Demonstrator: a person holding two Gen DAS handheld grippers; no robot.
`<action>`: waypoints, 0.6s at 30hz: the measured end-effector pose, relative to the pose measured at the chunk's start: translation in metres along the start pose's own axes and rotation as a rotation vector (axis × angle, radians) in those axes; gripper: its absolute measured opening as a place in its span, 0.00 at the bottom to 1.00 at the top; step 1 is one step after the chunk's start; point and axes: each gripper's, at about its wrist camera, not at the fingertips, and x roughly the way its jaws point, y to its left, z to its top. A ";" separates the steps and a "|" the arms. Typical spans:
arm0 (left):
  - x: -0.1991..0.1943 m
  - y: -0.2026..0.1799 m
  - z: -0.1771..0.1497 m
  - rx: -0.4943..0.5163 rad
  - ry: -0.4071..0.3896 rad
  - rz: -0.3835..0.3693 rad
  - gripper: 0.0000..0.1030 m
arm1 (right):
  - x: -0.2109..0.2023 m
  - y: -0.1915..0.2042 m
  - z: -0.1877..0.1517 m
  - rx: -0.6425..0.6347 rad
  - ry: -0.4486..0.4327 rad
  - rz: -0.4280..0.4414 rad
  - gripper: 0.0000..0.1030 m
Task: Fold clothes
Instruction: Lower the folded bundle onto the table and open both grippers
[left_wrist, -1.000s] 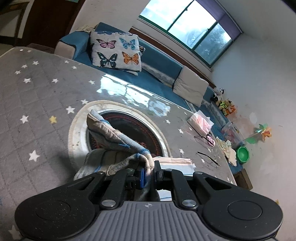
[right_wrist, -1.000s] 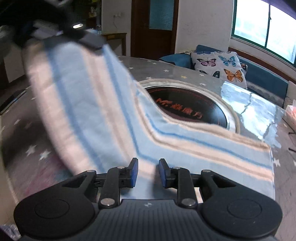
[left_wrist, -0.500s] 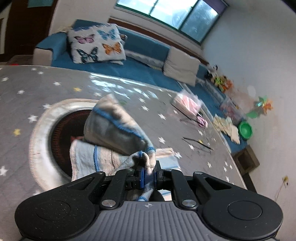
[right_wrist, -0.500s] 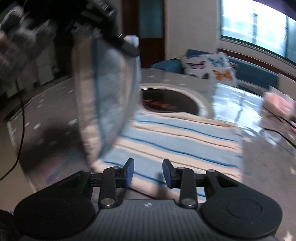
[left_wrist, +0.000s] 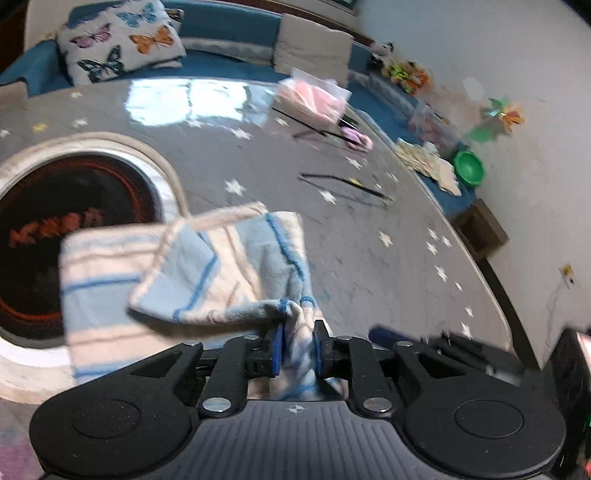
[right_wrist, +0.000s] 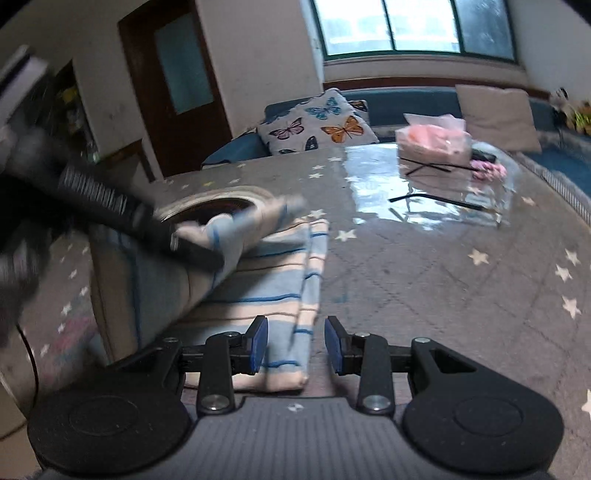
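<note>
Towel, striped blue and cream, soft and limp; lies half-folded on the table beside its round inset. Left gripper pinches a bunched corner, jaws just loosening. Right gripper spread, empty, over the near edge. Best taken by corners or hems.

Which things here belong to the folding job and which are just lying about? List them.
Job: blue and cream striped towel, its corner between the left tongs, which have just been opening; right tongs, open.

Lying about: pink tissue pack; black chopsticks; butterfly-print cushion; green plastic bowl.
</note>
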 end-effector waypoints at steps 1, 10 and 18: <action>0.000 -0.001 -0.003 0.009 0.005 -0.013 0.32 | -0.001 -0.005 0.001 0.015 -0.003 0.003 0.33; -0.036 0.015 -0.013 0.030 -0.076 0.017 0.61 | 0.006 -0.029 0.020 0.155 -0.009 0.114 0.34; -0.058 0.061 -0.033 -0.066 -0.103 0.114 0.65 | 0.029 0.020 0.014 -0.071 0.046 0.098 0.65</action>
